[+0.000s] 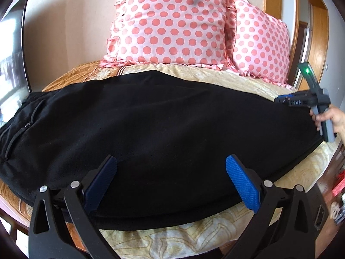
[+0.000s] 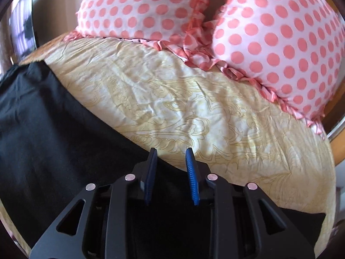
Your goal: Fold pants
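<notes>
Black pants (image 1: pixel 155 133) lie flat across the bed, waistband and zip pocket at the left, leg ends at the right. My left gripper (image 1: pixel 171 161) is open wide, its blue pads (image 1: pixel 241 183) just over the pants' near edge, holding nothing. My right gripper (image 1: pixel 286 100) shows in the left wrist view at the pants' far right end, held by a hand. In the right wrist view my right gripper (image 2: pixel 170 151) is partly open over the pants' (image 2: pixel 54 140) far edge, with a clear gap between its pads and no cloth pinched.
The bed has a yellow patterned cover (image 2: pixel 172 99). Two pink polka-dot pillows (image 1: pixel 172 21) (image 1: pixel 261 43) stand at the head. An orange sheet edge (image 1: pixel 71 73) shows at the left. A wooden bed frame and door (image 1: pixel 319 32) are at the right.
</notes>
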`<state>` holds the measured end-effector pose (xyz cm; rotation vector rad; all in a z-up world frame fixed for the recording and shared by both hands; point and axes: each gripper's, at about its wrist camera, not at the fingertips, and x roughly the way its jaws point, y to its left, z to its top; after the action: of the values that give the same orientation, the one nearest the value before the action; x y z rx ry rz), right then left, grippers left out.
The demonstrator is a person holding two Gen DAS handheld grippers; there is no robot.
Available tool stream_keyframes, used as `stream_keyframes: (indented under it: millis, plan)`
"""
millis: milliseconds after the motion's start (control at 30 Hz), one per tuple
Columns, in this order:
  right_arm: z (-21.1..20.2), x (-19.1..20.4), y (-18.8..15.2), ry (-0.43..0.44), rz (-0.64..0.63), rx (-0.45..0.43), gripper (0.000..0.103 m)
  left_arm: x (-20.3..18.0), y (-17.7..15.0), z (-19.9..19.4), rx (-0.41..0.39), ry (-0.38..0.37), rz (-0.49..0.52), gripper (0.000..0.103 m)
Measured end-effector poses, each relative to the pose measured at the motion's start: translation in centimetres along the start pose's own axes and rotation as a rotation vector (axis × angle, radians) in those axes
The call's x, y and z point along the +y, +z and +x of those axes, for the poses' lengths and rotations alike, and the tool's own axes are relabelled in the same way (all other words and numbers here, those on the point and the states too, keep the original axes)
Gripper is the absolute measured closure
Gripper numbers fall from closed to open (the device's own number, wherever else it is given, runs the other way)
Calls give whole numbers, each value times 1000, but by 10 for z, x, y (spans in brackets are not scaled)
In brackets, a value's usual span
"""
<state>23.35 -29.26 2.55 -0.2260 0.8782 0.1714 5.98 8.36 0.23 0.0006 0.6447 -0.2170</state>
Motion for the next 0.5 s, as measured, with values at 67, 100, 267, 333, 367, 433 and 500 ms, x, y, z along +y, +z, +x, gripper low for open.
stream_keyframes:
  millis: [67,100,267,333,367,433,500]
  plan:
    - [-12,-9,-6,-22,51,-25,75,-2,-3,-1,-2,7,17,2]
    - [-21,-16,-10,-18,89,-49,73,-1,-3,-1,-4,8,19,2]
    - [-106,-93,-76,-44,535,-195,33,1,-6,-3,-18,-2,16,2]
    - [-134,-123,-110,-102,677,-210,33,0,-7,-3,-21,1,21,2]
    - [-149,-142,-133,-152,773,-210,33,0,-7,-3,-21,3,24,2]
    - [-168,-174,-171,-206,926,-197,33,-1,-7,-3,-23,6,31,2]
    - [-178,-198,-204,-228,1069,-187,34,-1,-8,-3,-28,5,35,2]
